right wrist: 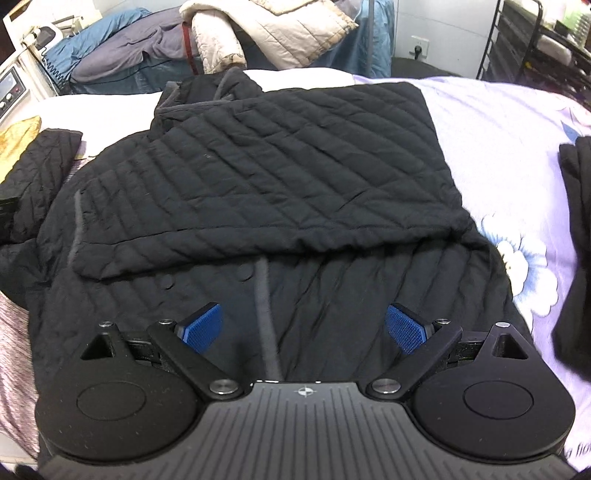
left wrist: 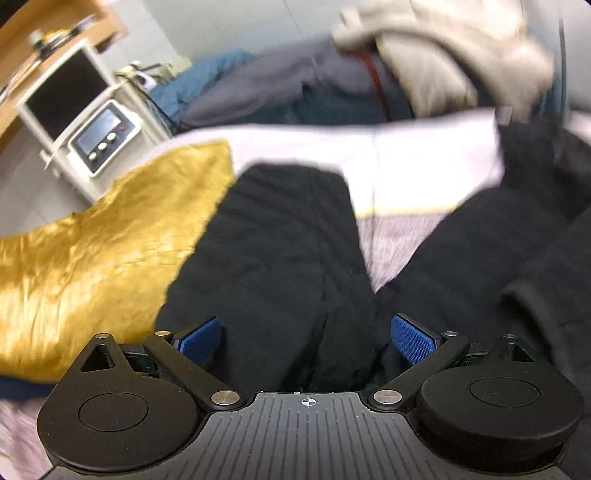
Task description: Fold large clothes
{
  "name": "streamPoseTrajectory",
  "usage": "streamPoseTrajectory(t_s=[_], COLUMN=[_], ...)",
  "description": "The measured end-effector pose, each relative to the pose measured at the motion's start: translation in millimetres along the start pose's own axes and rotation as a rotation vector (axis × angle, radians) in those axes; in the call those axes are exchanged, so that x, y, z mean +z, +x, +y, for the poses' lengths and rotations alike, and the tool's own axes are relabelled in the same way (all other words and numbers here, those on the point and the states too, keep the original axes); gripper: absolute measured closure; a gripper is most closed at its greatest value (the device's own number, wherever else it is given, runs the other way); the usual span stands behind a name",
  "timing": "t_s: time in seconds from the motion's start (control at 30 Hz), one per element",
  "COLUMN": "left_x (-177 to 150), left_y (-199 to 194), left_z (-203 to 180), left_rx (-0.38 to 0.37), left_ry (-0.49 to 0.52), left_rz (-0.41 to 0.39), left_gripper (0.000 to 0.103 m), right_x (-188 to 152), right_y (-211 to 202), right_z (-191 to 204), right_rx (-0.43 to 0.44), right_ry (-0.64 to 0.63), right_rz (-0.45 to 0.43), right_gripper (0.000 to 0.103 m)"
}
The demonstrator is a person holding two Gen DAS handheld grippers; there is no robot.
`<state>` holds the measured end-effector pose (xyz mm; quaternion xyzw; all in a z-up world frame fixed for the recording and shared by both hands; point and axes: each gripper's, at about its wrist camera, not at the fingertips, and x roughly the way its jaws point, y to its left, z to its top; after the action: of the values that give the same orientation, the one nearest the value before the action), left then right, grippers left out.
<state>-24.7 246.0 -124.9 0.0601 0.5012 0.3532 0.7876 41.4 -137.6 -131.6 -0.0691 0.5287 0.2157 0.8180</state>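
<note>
Lying across the lilac bedsheet (right wrist: 491, 122), the black quilted jacket (right wrist: 280, 173) fills mid-frame in the right wrist view, one panel folded over, long axis running lower left to upper right; right gripper (right wrist: 304, 326) gapes empty above it; left gripper (left wrist: 306, 341) also spread wide over a sleeve (left wrist: 280, 251) pointing up-frame beside a gold cushion (left wrist: 99, 258).

Ahead of my jaws: bed in lilac floral sheet (right wrist: 498, 147). Beyond it, blue and grey bedding pile (right wrist: 122, 40), white wall (right wrist: 424, 22). Far right: black wire rack (right wrist: 517, 40). Far left: white cabinet with display unit (left wrist: 99, 136), gold pillow (left wrist: 92, 251).
</note>
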Motion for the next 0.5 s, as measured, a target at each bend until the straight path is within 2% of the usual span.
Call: streamPoseTrajectory(t_s=[0.1,0.17,0.23,0.27,0.3,0.37,0.5], left_x=[-7,-13,-14,-14,-13,-14,-21], left_y=[34,45,46,46,46,39,10], left_z=[-19,-16,-3,5,11,31,72], left_rx=[0.091,0.088,0.045,0.034,0.023,-0.035,-0.152], left_ry=[0.145,0.154,0.093,0.059,0.028,-0.069,-0.249], left_rz=[0.062,0.074,0.074,0.073,0.07,0.058,-0.016], left_gripper=[0.0,0.0,0.002,0.019,0.023,0.04,0.048], right_x=[-8,-13,-18,-21,-23,-26,-23], right_y=[-8,-11,-15,-17,-17,-17,-13], right_z=[1,-1,-3,-4,-5,-7,-4], right_rx=[0.001,-0.011,-0.025,-0.035,-0.046,-0.057,-0.046], right_ry=[0.047,0.07,0.08,0.081,0.081,0.088,0.088], right_rz=[0.019,0.028,0.031,0.031,0.033,0.049,0.06], right_gripper=[0.007,0.007,0.007,0.007,0.007,0.007,0.007])
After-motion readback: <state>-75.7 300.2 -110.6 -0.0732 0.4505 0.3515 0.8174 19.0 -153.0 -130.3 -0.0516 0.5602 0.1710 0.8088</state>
